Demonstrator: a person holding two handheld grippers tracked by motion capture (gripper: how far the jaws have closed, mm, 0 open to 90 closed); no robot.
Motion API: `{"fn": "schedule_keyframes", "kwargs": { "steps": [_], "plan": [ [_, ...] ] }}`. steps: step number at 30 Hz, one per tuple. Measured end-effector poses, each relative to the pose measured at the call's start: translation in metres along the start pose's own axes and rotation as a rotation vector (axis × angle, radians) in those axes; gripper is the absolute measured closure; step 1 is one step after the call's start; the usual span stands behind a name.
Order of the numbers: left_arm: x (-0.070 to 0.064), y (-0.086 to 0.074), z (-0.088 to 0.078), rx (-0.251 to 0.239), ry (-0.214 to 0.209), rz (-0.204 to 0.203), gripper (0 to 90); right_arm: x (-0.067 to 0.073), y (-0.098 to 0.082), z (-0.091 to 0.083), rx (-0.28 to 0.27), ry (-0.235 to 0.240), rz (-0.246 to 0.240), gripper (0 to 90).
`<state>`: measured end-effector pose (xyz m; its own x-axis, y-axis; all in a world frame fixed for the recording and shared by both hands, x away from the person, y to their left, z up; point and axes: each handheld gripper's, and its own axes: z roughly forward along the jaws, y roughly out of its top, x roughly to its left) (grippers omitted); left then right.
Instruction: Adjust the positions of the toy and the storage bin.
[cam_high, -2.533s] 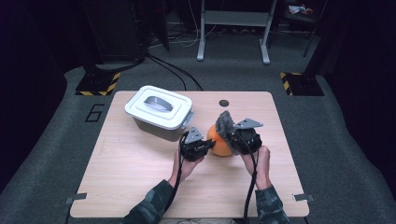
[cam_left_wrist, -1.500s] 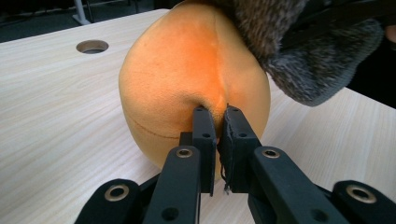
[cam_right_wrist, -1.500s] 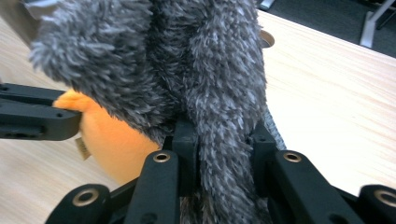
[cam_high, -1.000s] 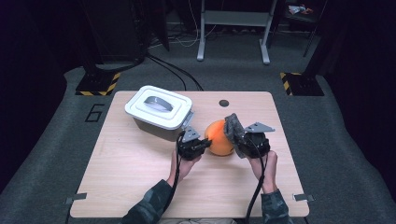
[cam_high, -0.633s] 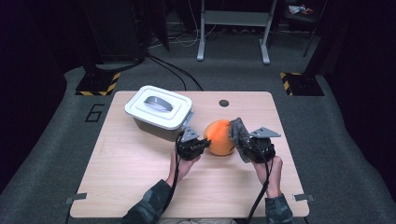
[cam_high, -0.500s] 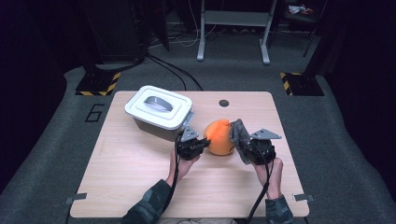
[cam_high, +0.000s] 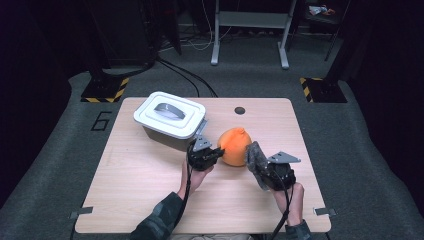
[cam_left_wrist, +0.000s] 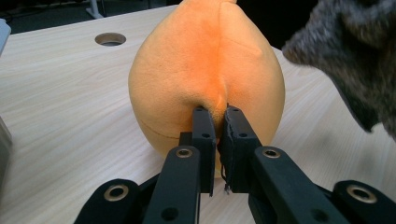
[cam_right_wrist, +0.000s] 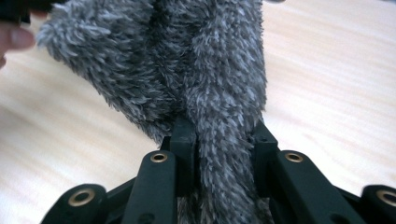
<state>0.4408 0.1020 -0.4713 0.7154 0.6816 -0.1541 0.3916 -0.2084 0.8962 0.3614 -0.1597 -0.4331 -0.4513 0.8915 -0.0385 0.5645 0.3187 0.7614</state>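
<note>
An orange plush ball (cam_high: 235, 145) rests on the wooden table (cam_high: 150, 175) near its middle. My left gripper (cam_high: 216, 152) is shut on a pinch of the ball's fabric (cam_left_wrist: 205, 79), its jaws (cam_left_wrist: 217, 135) nearly touching. Just right of the ball, my right gripper (cam_high: 256, 161) is shut on a grey fuzzy cloth (cam_high: 254, 156). That cloth (cam_right_wrist: 187, 65) bunches up between and above the right jaws, and its edge (cam_left_wrist: 355, 56) hangs at the right of the left gripper view.
A grey lidded box (cam_high: 169, 120) with a handle stands at the table's back left, close behind the left gripper. A round cable hole (cam_high: 240, 110) lies behind the ball. Dark floor, stands and hazard-striped feet surround the table.
My right gripper has drawn the grey cloth away from the orange ball, moving right and toward the table's front. The ball now stands uncovered. The left gripper has stayed put.
</note>
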Motion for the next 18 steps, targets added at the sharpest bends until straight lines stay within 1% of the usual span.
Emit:
{"fn": "schedule_keyframes", "kwargs": {
  "steps": [2, 3, 4, 6, 7, 8, 9, 10, 12, 13, 15, 18],
  "plan": [
    [0.000, 0.000, 0.000, -0.001, 0.001, -0.001, 84.5, 0.004, -0.006, 0.000, 0.015, 0.006, 0.008, 69.8],
    [0.001, 0.000, 0.000, 0.000, 0.002, 0.005, 84.5, 0.006, -0.009, -0.001, 0.020, 0.009, 0.016, 69.8],
    [0.000, 0.000, 0.000, -0.002, 0.002, -0.003, 84.5, 0.007, -0.011, -0.001, 0.023, 0.010, 0.007, 69.8],
    [0.000, 0.000, 0.000, -0.003, 0.000, -0.003, 84.5, 0.010, -0.016, -0.002, 0.033, 0.020, 0.008, 69.8],
    [0.001, 0.000, 0.000, -0.002, 0.001, 0.006, 84.5, 0.012, -0.018, -0.002, 0.040, 0.019, 0.013, 69.8],
    [0.000, 0.000, 0.000, -0.004, -0.001, -0.005, 84.5, 0.014, -0.021, -0.002, 0.050, 0.021, 0.006, 69.7],
    [0.001, 0.000, 0.000, 0.002, -0.004, -0.004, 84.5, 0.016, -0.023, -0.002, 0.052, 0.025, 0.010, 69.7],
    [0.001, 0.000, 0.000, 0.001, -0.005, -0.005, 84.5, 0.017, -0.026, -0.001, 0.059, 0.035, 0.001, 69.7],
    [0.001, 0.000, 0.000, 0.001, -0.004, -0.006, 84.5, 0.020, -0.031, -0.001, 0.067, 0.031, 0.006, 69.6],
    [0.001, 0.000, 0.000, 0.000, -0.005, -0.006, 84.5, 0.022, -0.034, 0.000, 0.078, 0.042, 0.015, 69.6],
    [0.001, 0.000, 0.000, 0.000, -0.005, -0.004, 84.5, 0.025, -0.037, 0.002, 0.092, 0.045, 0.005, 69.4],
    [0.001, -0.001, 0.000, 0.000, -0.008, -0.007, 84.5, 0.031, -0.044, 0.005, 0.114, 0.065, 0.016, 69.2]
  ]
}}
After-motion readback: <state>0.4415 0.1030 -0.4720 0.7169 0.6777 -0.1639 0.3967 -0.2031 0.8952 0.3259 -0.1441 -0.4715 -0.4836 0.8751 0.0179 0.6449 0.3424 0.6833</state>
